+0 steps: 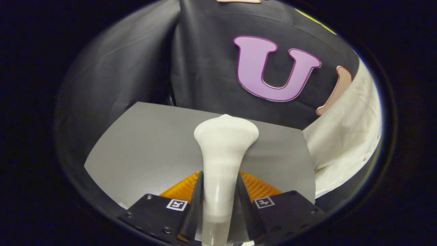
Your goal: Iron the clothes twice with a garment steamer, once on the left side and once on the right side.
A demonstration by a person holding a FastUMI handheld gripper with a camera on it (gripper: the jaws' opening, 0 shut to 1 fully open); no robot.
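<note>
White plastic steamer (222, 153) clamped by both fingers of gripper (220, 201), head over grey table (136, 150). Garment (344, 136) hangs right of steamer, apart. Advise: swing head to cloth w/ handle kept firm, stroke evenly.

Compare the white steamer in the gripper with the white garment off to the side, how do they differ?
The steamer is smooth, rigid and upright, clamped between the gripper fingers; the garment is soft, creased cloth hanging beyond the grey board, untouched. The steamer flares to a head; the garment drapes loosely. Both are off-white.
</note>
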